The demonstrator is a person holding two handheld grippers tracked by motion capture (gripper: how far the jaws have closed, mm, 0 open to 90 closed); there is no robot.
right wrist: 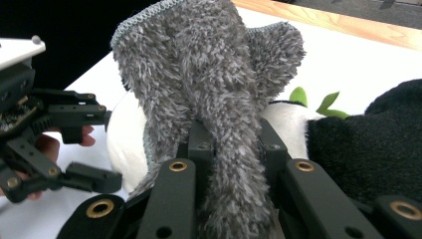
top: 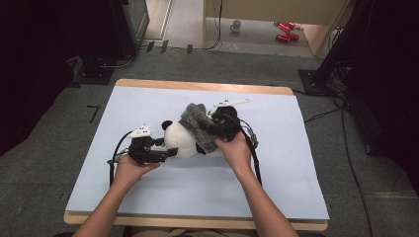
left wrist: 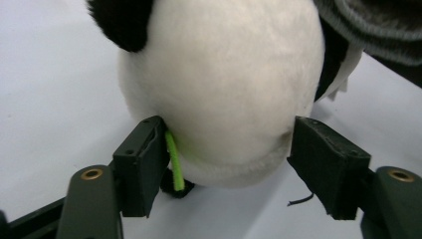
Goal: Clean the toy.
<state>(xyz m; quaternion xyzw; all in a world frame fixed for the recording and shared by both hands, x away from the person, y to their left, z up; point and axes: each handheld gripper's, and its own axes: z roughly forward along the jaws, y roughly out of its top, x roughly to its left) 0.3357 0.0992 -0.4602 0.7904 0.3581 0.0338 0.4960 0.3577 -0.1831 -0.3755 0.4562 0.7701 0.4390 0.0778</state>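
Both grippers meet mid-surface [top: 148, 197], edges well apart: left gripper [top: 168, 152] fingers spread around the panda [top: 180, 140]; right gripper [top: 213, 129] fingers pinching the grey cloth [top: 197, 123].

Place: my lab or studio work area | Floor: grey carpet [top: 44, 148] with black tape marks [top: 93, 112] | Bench: my wooden bench [top: 197, 87] under a pale blue sheet [top: 148, 187] | Gear: black stands and cables [top: 346, 123] at the sides | Beyond: a mug [top: 236, 25] and red cans [top: 285, 30] on the floor
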